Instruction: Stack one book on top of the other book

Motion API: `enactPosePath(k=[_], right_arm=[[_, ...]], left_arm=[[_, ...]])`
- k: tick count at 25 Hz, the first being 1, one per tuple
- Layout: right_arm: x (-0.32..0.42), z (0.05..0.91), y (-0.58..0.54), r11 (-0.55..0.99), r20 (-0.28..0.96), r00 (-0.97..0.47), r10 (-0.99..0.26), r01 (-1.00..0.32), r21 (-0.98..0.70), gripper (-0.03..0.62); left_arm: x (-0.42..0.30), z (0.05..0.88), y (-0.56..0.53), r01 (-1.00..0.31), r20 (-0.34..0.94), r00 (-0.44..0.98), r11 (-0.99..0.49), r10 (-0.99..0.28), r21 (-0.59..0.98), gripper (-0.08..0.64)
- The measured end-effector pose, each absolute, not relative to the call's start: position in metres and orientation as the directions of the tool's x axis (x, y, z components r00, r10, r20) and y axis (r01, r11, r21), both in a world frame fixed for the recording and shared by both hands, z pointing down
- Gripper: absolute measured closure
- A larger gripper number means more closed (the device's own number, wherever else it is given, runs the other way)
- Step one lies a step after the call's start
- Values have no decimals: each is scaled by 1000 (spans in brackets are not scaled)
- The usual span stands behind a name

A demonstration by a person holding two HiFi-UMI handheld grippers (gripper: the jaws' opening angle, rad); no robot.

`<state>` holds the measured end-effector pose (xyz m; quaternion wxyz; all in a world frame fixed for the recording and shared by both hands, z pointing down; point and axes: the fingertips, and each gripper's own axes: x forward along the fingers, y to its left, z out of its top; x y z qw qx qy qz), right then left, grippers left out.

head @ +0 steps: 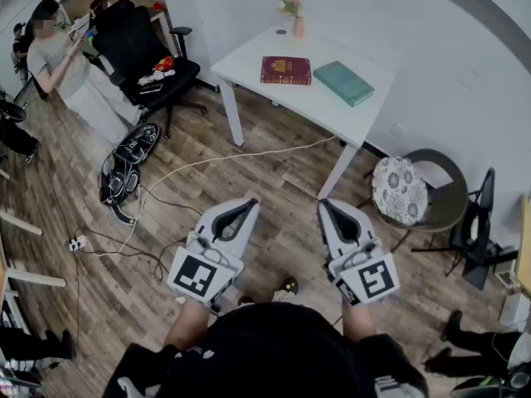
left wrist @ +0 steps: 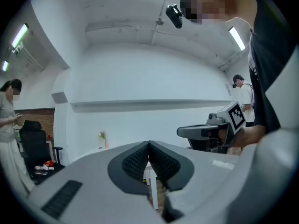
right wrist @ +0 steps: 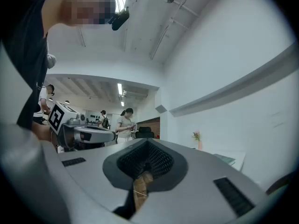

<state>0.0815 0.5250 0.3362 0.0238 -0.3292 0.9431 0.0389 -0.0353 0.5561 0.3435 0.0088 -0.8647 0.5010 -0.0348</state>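
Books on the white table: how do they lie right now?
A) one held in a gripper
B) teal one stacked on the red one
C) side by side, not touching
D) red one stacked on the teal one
C: the red book and the teal book lie flat on the white table with bare tabletop between them. The left gripper and right gripper are shut and empty, away from the table.

The red book lies flat and closed near the middle of the table. The teal book lies flat just beside it, toward the right edge, turned askew. Neither rests on the other.
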Motion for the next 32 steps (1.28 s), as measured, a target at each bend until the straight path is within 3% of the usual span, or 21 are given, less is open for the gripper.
enactPosePath(k=[32], right_arm=[[127,352,478,774,-81,-771,-632,-633,-10,592]], left_arm=[[6,351,504,-866,32,500,-501,-865,-6,563]])
